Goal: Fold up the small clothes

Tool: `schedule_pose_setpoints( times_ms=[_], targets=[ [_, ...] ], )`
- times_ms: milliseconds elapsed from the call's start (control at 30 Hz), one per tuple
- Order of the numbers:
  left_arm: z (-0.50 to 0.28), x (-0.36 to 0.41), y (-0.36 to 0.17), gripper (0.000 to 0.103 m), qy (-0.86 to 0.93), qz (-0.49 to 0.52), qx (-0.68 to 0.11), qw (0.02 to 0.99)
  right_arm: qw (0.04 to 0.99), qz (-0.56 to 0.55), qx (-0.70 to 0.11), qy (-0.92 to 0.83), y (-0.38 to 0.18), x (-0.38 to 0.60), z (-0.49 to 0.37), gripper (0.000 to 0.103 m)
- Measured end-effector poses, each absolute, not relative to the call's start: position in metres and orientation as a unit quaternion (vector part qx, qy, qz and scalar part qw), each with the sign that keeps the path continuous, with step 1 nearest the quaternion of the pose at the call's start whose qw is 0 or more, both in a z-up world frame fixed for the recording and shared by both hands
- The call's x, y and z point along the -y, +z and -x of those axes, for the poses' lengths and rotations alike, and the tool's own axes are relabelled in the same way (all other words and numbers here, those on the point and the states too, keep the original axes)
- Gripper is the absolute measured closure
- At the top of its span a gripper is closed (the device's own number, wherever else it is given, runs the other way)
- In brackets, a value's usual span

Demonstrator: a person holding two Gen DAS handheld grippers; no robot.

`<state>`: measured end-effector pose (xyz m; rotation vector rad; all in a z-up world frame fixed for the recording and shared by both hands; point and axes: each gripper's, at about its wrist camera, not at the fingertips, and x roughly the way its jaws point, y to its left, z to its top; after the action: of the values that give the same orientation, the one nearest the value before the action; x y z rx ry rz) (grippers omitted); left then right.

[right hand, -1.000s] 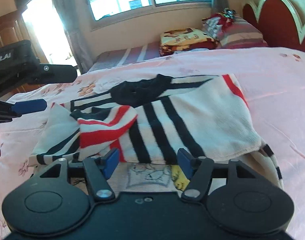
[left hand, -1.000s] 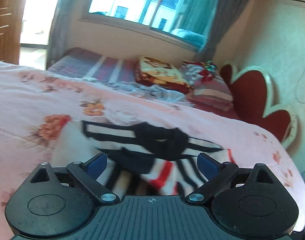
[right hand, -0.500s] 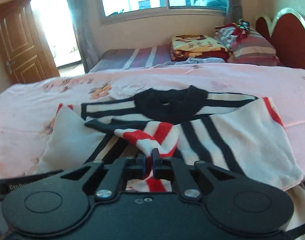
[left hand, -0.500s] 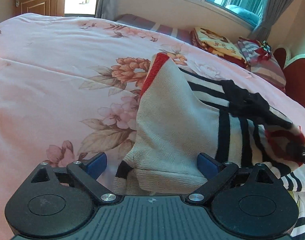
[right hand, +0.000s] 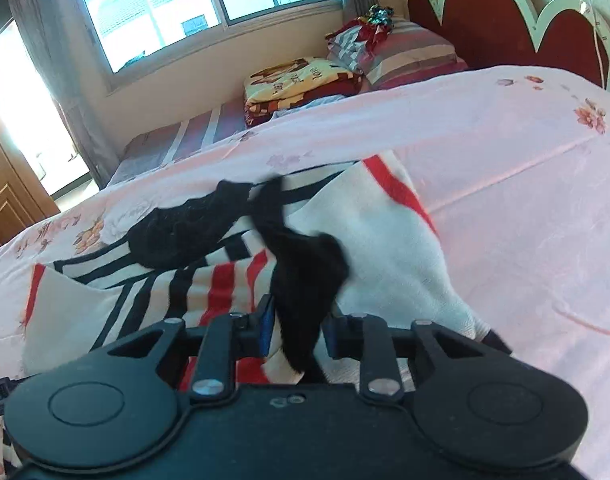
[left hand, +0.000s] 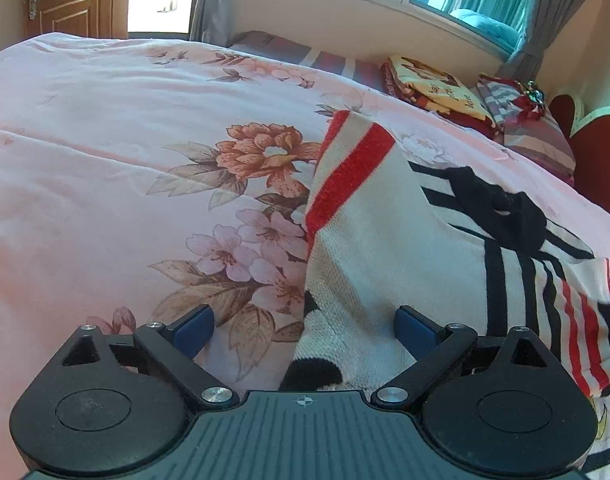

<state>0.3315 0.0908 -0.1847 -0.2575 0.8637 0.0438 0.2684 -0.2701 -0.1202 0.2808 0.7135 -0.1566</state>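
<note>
1. Left tongs [left hand: 303, 330]: spread wide, blue pads well apart. A cream sleeve edge of the sweater [left hand: 385, 248] lies between them, close to the right-hand pad; neither pad presses it. Released.
2. Right tongs [right hand: 297, 328]: jaws narrow, and they have just been opening after a pinch. A black flap of the knit hangs between the blue pads [right hand: 266, 326]; motion blur hides whether the pads are pressing it. Grip cannot be told.
3. Sweater: small knitted piece, cream ground with black and red stripes and a black collar. It lies on the bed [left hand: 105, 140], sleeves folded in over the body. Ribbed, slightly fuzzy surface; red band near the cuff.
4. Bed cover: smooth pink cloth printed with orange and pink flowers and brown leaves, softly creased.
5. No containers in view. At the bed's far end a folded blanket [right hand: 297, 80], yellow and dark red with a printed picture, sits beside striped pillows [right hand: 409, 52].
6. Headboard [right hand: 505, 20]: dark red panels in scalloped, heart-like shapes with pale edging.
</note>
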Motion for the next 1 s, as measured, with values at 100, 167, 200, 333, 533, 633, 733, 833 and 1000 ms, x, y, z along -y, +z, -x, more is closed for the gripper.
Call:
schedule_pose_setpoints(
  times_ms=[100, 167, 200, 333, 533, 633, 733, 833, 1000],
  targets=[
    [-0.347, -0.093, -0.186, 0.007, 0.024, 0.131, -0.418, 0.898, 0.920, -0.139, -0.355, -0.090, -0.124, 0.287, -0.271, 0.080],
    [-0.359, -0.093, -0.186, 0.007, 0.023, 0.139, -0.417, 0.898, 0.919, -0.140, -0.357, -0.094, -0.126, 0.294, -0.270, 0.075],
    [-0.364, -0.093, -0.187, 0.007, 0.023, 0.143, -0.415, 0.898, 0.918, -0.144, -0.358, -0.093, -0.126, 0.298, -0.268, 0.072],
    [-0.382, -0.093, -0.188, 0.029, 0.025, 0.159, -0.401, 0.902, 0.918, -0.131, -0.362, -0.097, -0.130, 0.302, -0.267, 0.084],
    [-0.397, -0.095, -0.190, 0.070, 0.039, 0.167, -0.379, 0.909, 0.935, -0.101, -0.335, -0.055, -0.118, 0.282, -0.275, 0.095],
    [-0.405, -0.107, -0.195, 0.070, 0.058, 0.191, -0.371, 0.907, 0.941, -0.073, -0.325, -0.053, -0.115, 0.274, -0.280, 0.096],
    [-0.413, -0.107, -0.196, 0.070, 0.070, 0.188, -0.367, 0.908, 0.930, -0.056, -0.354, -0.085, -0.134, 0.285, -0.291, 0.097],
    [-0.415, -0.105, -0.191, 0.070, 0.069, 0.174, -0.372, 0.909, 0.929, -0.061, -0.356, -0.088, -0.137, 0.292, -0.287, 0.097],
    [-0.378, -0.095, -0.164, 0.070, 0.029, 0.150, -0.358, 0.921, 0.935, -0.066, -0.337, -0.087, -0.120, 0.293, -0.270, 0.075]
  ],
)
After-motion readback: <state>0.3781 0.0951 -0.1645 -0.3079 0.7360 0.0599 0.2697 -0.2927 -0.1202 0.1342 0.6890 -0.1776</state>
